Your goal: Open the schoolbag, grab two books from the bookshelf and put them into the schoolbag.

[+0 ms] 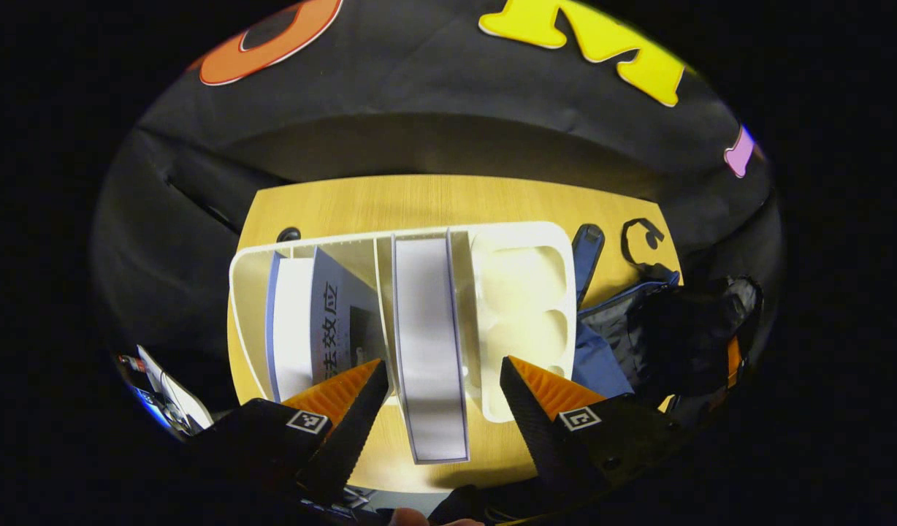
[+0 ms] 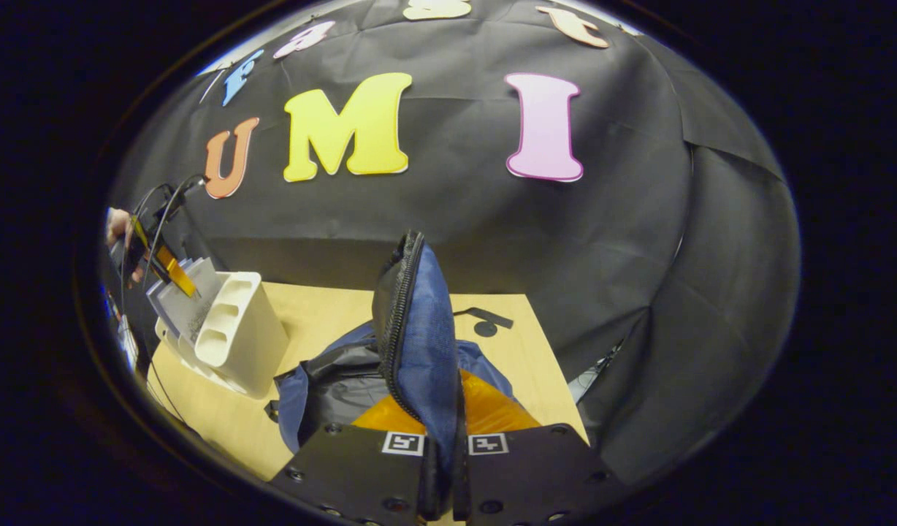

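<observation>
While the blue fabric schoolbag lies on the pale wooden table, its zipped flap is held pinched upright between the pressed-together fingers of the right gripper, presumably so that the mouth is kept open for loading. In the left gripper view, the left gripper is spread wide, with the thick white-edged book between its fingers at 12 o'clock; no contact can be confirmed, so a grasp is judged as only being lined up. That book stands in the middle slot of the white plastic bookshelf; a second book with a printed cover leans at 10 o'clock. The schoolbag's interior is dark and hard to make out, and its orange lining is partly hidden by the flap. Beneath the gripper bodies, the table's near edge is cut off.
</observation>
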### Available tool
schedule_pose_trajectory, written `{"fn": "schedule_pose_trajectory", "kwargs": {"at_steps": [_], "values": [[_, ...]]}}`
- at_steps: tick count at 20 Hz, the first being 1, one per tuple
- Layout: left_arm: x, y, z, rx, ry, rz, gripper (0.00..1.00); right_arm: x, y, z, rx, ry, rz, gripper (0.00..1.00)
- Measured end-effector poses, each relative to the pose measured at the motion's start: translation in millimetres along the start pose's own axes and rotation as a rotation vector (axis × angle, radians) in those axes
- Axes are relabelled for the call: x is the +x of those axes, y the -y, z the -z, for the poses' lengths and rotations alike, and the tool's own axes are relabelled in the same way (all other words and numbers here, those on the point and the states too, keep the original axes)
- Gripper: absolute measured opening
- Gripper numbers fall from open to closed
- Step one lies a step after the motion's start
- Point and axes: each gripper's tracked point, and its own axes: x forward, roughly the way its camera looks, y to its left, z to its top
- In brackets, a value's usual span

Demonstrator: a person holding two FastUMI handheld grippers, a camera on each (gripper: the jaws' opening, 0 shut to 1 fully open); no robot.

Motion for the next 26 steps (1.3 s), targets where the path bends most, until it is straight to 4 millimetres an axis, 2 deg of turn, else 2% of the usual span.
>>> {"fn": "schedule_pose_trajectory", "kwargs": {"at_steps": [1,2,6,9,11,14,16,20,21,22,23,24,25,26], "values": [[3.3,-2.5,4.3,-0.015,-0.040,-0.005,0.89,0.0,0.7,1.3,-0.004,0.001,-0.006,0.07],[6.8,-5.0,9.3,-0.028,-0.081,-0.009,0.92,-0.7,1.4,1.3,-0.008,0.002,-0.007,0.07],[16.2,-6.5,15.2,-0.043,-0.147,-0.013,0.78,0.6,2.4,2.4,-0.009,-0.001,-0.022,0.07],[16.8,-4.3,14.2,-0.037,-0.151,-0.026,0.57,1.8,1.8,2.2,-0.013,-0.004,-0.030,0.07],[15.8,-6.5,15.6,-0.036,-0.163,-0.040,0.48,1.8,0.5,1.1,-0.031,-0.002,-0.031,0.07],[8.5,-2.9,20.4,-0.048,-0.167,-0.027,0.46,1.3,-3.5,-0.9,-0.051,0.004,-0.037,0.07],[-3.8,-5.4,21.4,-0.047,-0.137,-0.035,0.45,-0.4,-4.8,-0.3,-0.051,0.008,-0.039,0.07],[-46.9,-2.3,31.2,-0.018,-0.079,0.010,0.41,-2.3,-4.3,2.2,-0.045,0.013,-0.038,0.07],[-59.8,-0.2,35.6,-0.014,-0.064,0.030,0.46,-2.4,-4.4,2.5,-0.046,0.013,-0.038,0.07],[-71.5,2.4,39.7,-0.017,-0.045,0.047,0.40,-3.3,-4.8,2.0,-0.046,0.015,-0.039,0.08],[-84.0,3.6,44.1,-0.024,-0.026,0.065,0.40,-3.1,-5.2,1.9,-0.049,0.015,-0.037,0.08],[-96.4,4.0,47.8,-0.036,-0.007,0.079,0.45,-3.0,-6.5,1.5,-0.052,0.016,-0.037,0.07],[-109.7,3.5,52.8,-0.049,0.011,0.095,0.33,-3.5,-7.0,1.5,-0.056,0.016,-0.036,0.07],[-122.3,2.6,57.9,-0.070,0.026,0.116,0.39,-3.9,-8.3,0.6,-0.061,0.016,-0.036,0.07]]}}
